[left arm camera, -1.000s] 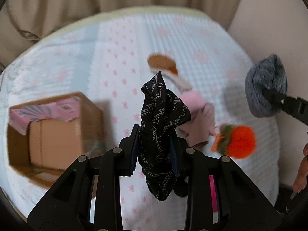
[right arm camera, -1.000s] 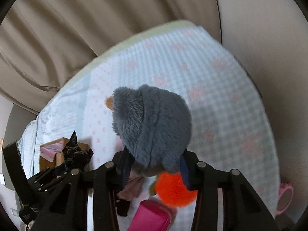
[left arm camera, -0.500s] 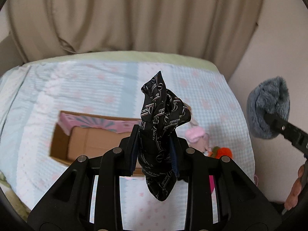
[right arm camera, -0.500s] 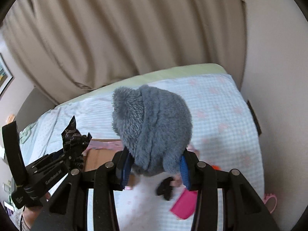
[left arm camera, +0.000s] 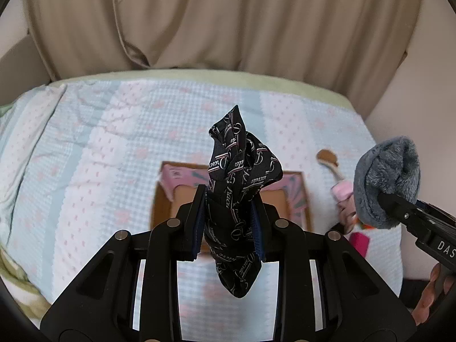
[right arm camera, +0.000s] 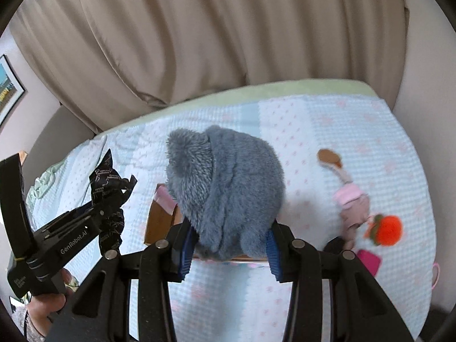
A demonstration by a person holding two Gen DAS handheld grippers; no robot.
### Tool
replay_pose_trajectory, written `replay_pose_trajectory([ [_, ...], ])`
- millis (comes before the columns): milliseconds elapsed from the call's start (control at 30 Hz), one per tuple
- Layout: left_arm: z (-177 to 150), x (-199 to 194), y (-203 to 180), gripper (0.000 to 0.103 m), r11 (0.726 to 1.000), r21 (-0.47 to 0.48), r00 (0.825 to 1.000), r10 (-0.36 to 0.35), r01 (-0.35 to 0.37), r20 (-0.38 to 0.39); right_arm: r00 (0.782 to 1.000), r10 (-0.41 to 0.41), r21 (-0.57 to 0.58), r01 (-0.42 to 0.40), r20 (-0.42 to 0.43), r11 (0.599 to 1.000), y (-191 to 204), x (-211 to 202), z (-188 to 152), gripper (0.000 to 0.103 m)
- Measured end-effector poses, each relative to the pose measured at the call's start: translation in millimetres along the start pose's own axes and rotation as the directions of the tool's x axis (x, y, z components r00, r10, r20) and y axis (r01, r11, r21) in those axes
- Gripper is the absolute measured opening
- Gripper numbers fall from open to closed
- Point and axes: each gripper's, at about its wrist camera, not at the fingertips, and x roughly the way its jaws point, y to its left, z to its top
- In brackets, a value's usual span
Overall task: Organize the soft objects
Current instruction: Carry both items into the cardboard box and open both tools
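Through the left wrist camera, the left gripper (left arm camera: 229, 222) is clamped on a black printed cloth (left arm camera: 242, 176), whose bunched top sticks up above the blue pads while its tail hangs below them. A second ago the cardboard box (left arm camera: 162, 208) lay off to the left of this view; now it sits straight behind the cloth, its pink-lined flap showing on either side. The curtain (left arm camera: 216, 20), scarcely visible then, fills the top of the picture, and the checked bedspread (left arm camera: 85, 148) looks farther away. At the right edge the right gripper (left arm camera: 399, 208) grips a grey furry plush (left arm camera: 384, 176), with the person's fingers (left arm camera: 436, 287) below it; beside it lie a doll (left arm camera: 340, 185) and a pink case (left arm camera: 359, 241). Through the right wrist camera, the right gripper (right arm camera: 228, 245) is closed on the same grey furry plush (right arm camera: 225, 188), which covers most of the box (right arm camera: 159, 216) beneath it. Earlier the orange plush (right arm camera: 387, 229) peeked out just under the pads; now it lies well off to the right on the bedspread (right arm camera: 356, 131), next to the doll (right arm camera: 349, 196) and the pink case (right arm camera: 369, 260). At the left, the left gripper (right arm camera: 112, 202) holds the black cloth (right arm camera: 109, 196) up, level with the plush, and the curtain (right arm camera: 228, 34) again takes up far more of the frame than before.
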Motion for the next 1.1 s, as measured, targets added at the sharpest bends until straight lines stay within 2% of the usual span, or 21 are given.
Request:
replay_pose_trajectory([
  [100, 1.8, 20.5, 24.9, 0.025, 0.999, 0.032, 0.999, 0.004, -0.003, -0.036, 0.999, -0.019, 0.021, 0.019, -0.037, 1.0, 25.8, 25.3, -2.7, 0.039],
  [233, 4.3, 57.1, 52.4, 0.025, 0.998, 0.064, 0.995, 0.011, -0.005, -0.104, 0.994, -0.037, 0.034, 0.041, -0.101, 0.999, 40.2, 59.9, -8.5, 0.039],
  [400, 0.4, 107.1, 69.5, 0.025, 0.996, 0.092, 0.981, 0.009, 0.009, -0.192, 0.977, -0.068, 0.046, 0.079, -0.2, 0.996, 50.7, 110.9, -13.5, 0.039],
  [633, -9.5, 167.4, 66.6, 0.025, 0.992, 0.122, 0.955, 0.015, 0.022, -0.295, 0.937, -0.094, 0.078, 0.127, -0.335, 0.989, 32.3, 176.3, -16.5, 0.039],
  [867, -24.2, 236.9, 63.5, 0.025, 0.99, 0.138, 0.912, 0.026, 0.033, -0.41, 0.893, -0.111, 0.099, 0.17, -0.437, 0.981, 6.8, 237.3, -18.2, 0.039],
  [967, -31.3, 256.9, 60.5, 0.025, 0.988, 0.151, 0.897, 0.029, 0.042, -0.442, 0.874, -0.115, 0.084, 0.174, -0.472, 0.981, 2.6, 255.5, -20.9, 0.04],
  [1100, -37.4, 271.3, 54.8, 0.025, 0.98, 0.194, 0.886, 0.051, 0.044, -0.462, 0.855, -0.099, 0.093, 0.17, -0.51, 0.981, -2.6, 273.7, -23.0, 0.041],
])
